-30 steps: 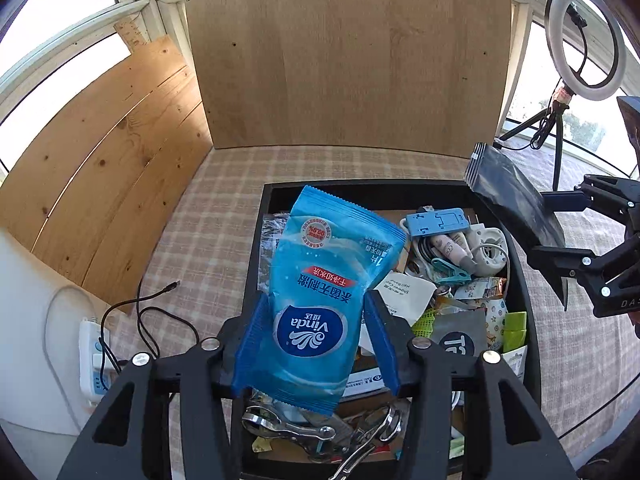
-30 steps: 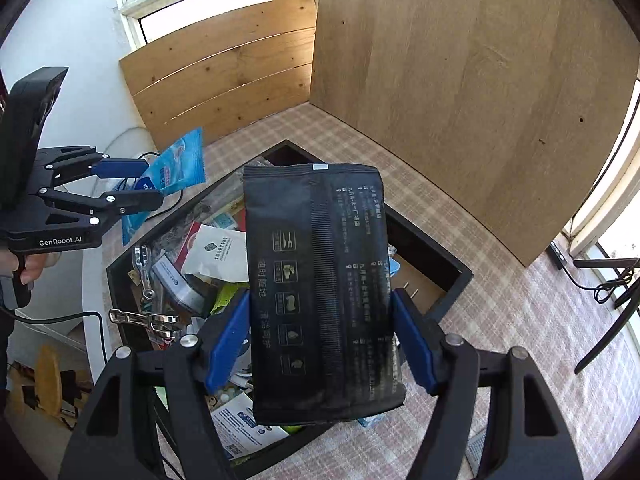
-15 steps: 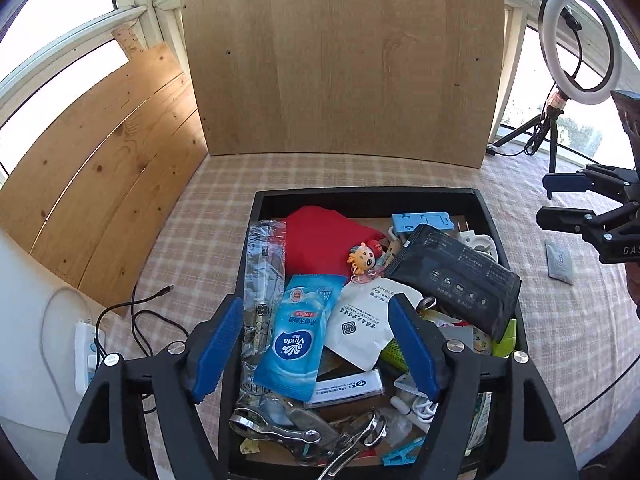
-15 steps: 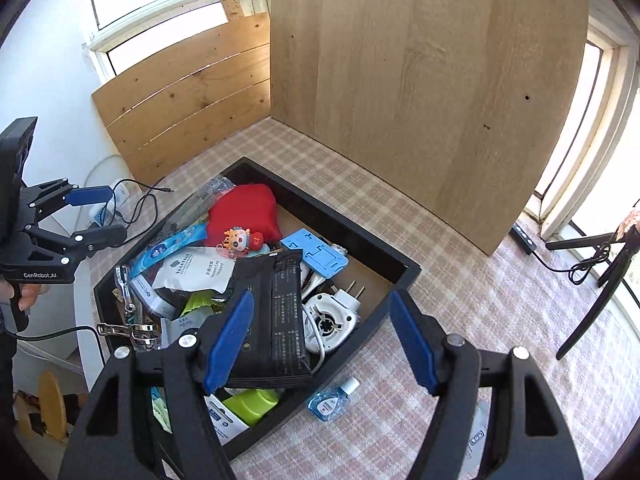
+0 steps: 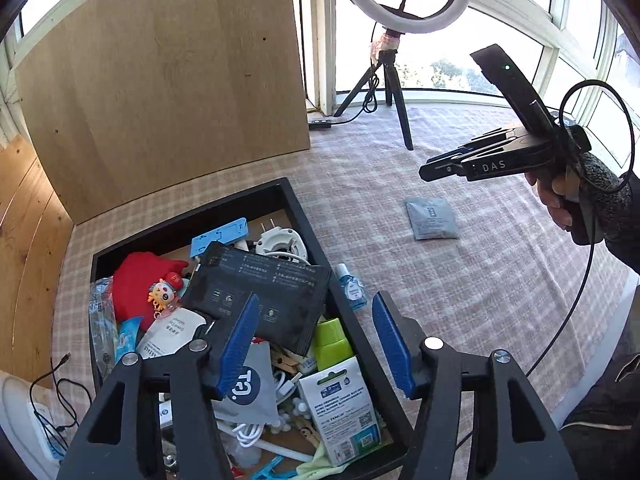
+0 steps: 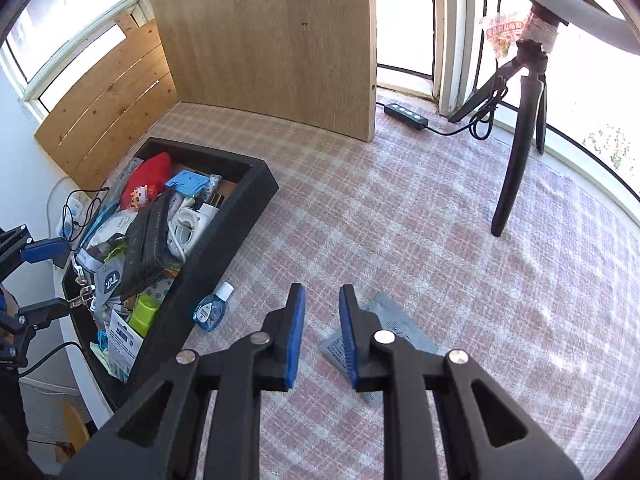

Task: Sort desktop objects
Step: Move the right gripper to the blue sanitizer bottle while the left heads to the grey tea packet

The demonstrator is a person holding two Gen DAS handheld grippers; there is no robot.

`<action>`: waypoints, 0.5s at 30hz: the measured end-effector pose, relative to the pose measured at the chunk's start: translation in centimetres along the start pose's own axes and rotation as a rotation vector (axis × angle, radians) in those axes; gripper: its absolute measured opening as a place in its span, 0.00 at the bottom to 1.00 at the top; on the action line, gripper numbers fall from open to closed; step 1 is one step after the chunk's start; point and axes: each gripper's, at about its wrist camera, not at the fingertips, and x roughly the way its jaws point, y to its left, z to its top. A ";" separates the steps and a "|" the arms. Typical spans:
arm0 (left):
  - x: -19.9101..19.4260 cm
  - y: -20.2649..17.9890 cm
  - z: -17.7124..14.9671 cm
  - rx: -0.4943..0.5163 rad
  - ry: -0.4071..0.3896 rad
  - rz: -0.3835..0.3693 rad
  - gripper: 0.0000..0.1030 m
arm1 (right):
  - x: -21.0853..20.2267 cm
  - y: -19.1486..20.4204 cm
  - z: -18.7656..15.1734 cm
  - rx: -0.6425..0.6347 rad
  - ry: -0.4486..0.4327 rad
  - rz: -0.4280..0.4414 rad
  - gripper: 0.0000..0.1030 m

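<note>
A black tray point(image 5: 304, 216) on the checked cloth is full of clutter, with a black pouch point(image 5: 260, 284) on top. Over its right wall hovers my left gripper point(image 5: 316, 300), wide open and holding nothing. A small blue bottle point(image 5: 352, 286) lies on the cloth just outside that wall. Further right lies a flat grey sachet point(image 5: 432, 218). My right gripper point(image 6: 322, 300) hangs over the cloth beside the grey sachet point(image 6: 396, 328). Its fingers are a narrow gap apart with nothing between them. The blue bottle point(image 6: 212, 308) lies to its left, by the tray point(image 6: 248, 208).
A ring light on a black tripod point(image 6: 516, 140) stands at the back right, with a power strip point(image 6: 406, 116) and cable near it. A wooden board point(image 6: 272, 40) closes off the back. A hand point(image 5: 560, 200) holds the right gripper point(image 5: 440, 162); a cable hangs from it.
Both grippers let go of their pouches into the tray, then swung right. The right gripper left the tray for the cloth by the grey sachet, and its fingers narrowed.
</note>
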 end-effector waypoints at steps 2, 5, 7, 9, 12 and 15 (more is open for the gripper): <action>0.0 -0.6 -0.7 -0.024 0.006 -0.018 0.41 | 0.9 0.5 -0.3 -0.007 0.017 0.028 0.13; -0.6 -0.2 -2.3 -0.088 0.016 -0.016 0.35 | 2.8 2.7 -0.2 -0.053 0.046 0.077 0.13; -1.3 0.4 -3.5 -0.135 0.017 -0.009 0.35 | 4.4 4.8 0.0 -0.106 0.070 0.096 0.13; -2.2 1.2 -4.7 -0.181 0.017 0.007 0.35 | 6.3 6.9 0.3 -0.164 0.096 0.095 0.13; -3.5 2.2 -6.4 -0.233 0.016 0.036 0.34 | 9.0 8.7 0.9 -0.218 0.145 0.101 0.13; -4.3 3.0 -7.9 -0.280 0.019 0.061 0.34 | 10.5 9.8 0.9 -0.268 0.181 0.103 0.14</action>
